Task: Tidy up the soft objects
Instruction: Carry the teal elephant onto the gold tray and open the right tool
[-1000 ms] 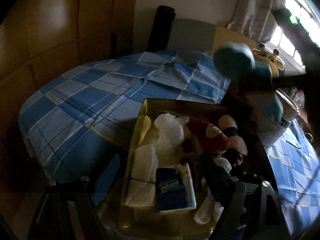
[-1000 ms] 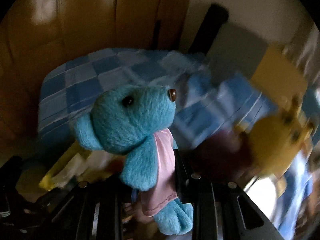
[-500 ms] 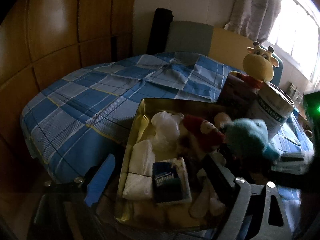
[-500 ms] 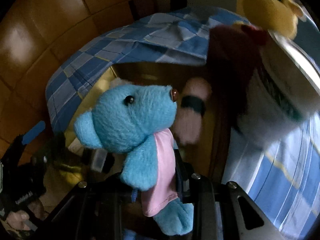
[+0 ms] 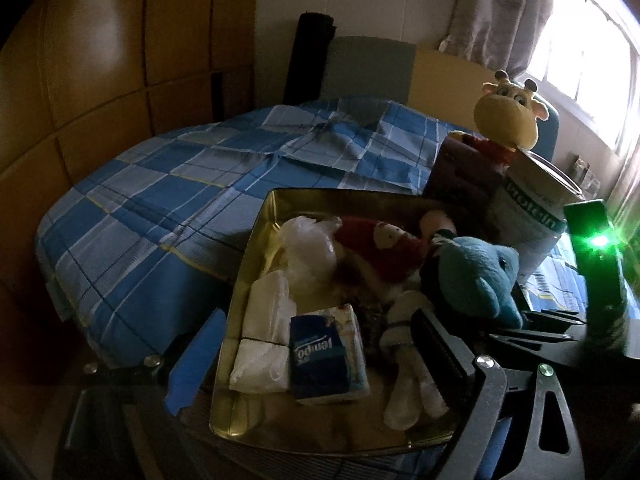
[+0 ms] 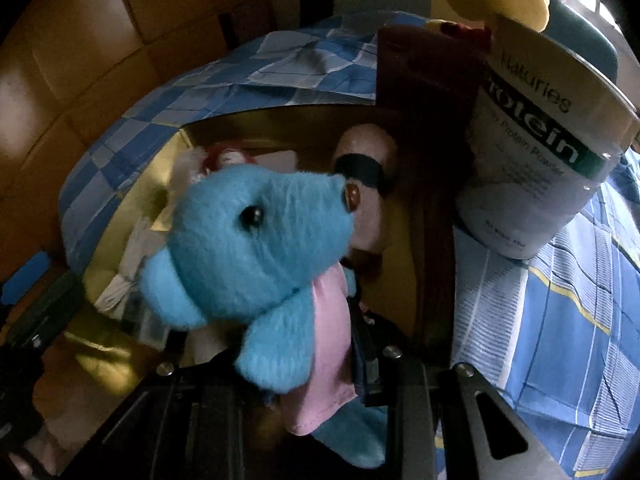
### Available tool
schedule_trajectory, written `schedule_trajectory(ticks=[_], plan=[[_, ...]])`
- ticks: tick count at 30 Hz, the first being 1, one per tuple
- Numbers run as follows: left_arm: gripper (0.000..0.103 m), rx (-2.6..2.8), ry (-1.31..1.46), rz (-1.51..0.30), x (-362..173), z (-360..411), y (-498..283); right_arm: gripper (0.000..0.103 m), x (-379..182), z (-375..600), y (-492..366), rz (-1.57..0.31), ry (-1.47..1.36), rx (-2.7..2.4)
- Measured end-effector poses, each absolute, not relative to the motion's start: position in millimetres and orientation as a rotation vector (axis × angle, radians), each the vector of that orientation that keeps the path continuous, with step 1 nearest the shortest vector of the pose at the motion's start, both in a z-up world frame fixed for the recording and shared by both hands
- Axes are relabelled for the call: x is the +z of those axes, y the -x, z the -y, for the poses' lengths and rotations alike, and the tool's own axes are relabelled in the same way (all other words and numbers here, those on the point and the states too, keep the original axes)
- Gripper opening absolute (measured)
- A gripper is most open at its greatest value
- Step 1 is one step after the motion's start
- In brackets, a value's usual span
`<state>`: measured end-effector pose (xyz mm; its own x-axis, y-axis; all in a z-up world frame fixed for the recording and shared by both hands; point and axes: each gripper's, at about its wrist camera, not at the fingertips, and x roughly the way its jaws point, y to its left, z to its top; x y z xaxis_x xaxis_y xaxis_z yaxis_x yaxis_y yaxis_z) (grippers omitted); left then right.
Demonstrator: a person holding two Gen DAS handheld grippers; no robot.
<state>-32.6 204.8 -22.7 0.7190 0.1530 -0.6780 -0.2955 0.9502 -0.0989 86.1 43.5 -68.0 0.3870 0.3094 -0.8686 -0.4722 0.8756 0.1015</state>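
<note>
Blue-checked bedding (image 5: 168, 200) underlies everything: right gripper (image 6: 280, 320) clamped on a blue plush bear in a pink shirt (image 6: 256, 248) above the gold metal tin (image 5: 256, 364), while the left wrist view alone shows the left gripper (image 5: 312, 364) opening, empty, over that tin's tissue pack (image 5: 326, 356), folded white cloths (image 5: 266, 344) and red plush doll (image 5: 384, 248).

Bed (image 5: 168, 200) across the left and centre of the left wrist view. Tin tray (image 5: 256, 240) lower centre, on the bed's near edge. In the tray: tissue pack (image 5: 326, 356) at the front, folded cloths (image 5: 266, 320) left of it, plastic bag (image 5: 308, 248) behind, doll (image 5: 384, 248) centre, teddy (image 5: 476, 280) at the right edge. Box (image 5: 460, 172) and protein can (image 5: 532, 200) right of the tray; giraffe toy (image 5: 506, 118) behind them, upper right.
</note>
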Motion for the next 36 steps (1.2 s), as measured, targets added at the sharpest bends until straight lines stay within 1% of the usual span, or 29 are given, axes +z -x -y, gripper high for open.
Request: schedule_trajectory(ticks=[3, 9, 13, 19, 22, 27, 31, 33, 34, 35, 36], plan=[[0.094, 0.252, 0.208, -0.736, -25.3, -205.1, 31.5, 0.03, -72.7, -46.3, -86.8, -1.066, 0.177, 0.499], [0.097, 0.261, 0.212, -0.749, -30.3, -205.4, 28.9, 0.041, -61.7, -40.3, -74.5, -1.03, 0.174, 0.551], [0.099, 0.263, 0.211, -0.758, -32.5, -205.0, 27.5, 0.047, -47.3, -33.1, -62.5, -0.994, 0.153, 0.577], [0.1, 0.274, 0.207, -0.751, -30.4, -205.9, 28.6, 0.047, -31.5, -30.6, -49.3, -0.918, 0.143, 0.602], [0.103, 0.28, 0.208, -0.741, -26.3, -207.1, 30.2, 0.047, -39.3, -39.3, -52.3, -0.912, 0.18, 0.593], [0.103, 0.297, 0.193, -0.723, -18.7, -206.1, 33.0, 0.045, -58.5, -54.9, -55.5, -0.939, 0.224, 0.603], [0.103, 0.303, 0.189, -0.71, -13.7, -203.3, 35.0, 0.045, -52.5, -46.7, -50.3, -0.935, 0.18, 0.616], [0.103, 0.304, 0.188, -0.702, -10.6, -201.3, 36.4, 0.047, -43.1, -39.2, -44.4, -0.901, 0.157, 0.62], [0.103, 0.303, 0.187, -0.694, -8.4, -199.8, 37.4, 0.049, -36.5, -34.2, -39.9, -0.876, 0.147, 0.618], [0.103, 0.301, 0.188, -0.689, -7.0, -198.7, 37.8, 0.053, -30.1, -29.2, -35.5, -0.85, 0.137, 0.615], [0.103, 0.299, 0.189, -0.682, -5.0, -197.2, 39.3, 0.054, -26.0, -26.0, -33.2, -0.833, 0.13, 0.606]])
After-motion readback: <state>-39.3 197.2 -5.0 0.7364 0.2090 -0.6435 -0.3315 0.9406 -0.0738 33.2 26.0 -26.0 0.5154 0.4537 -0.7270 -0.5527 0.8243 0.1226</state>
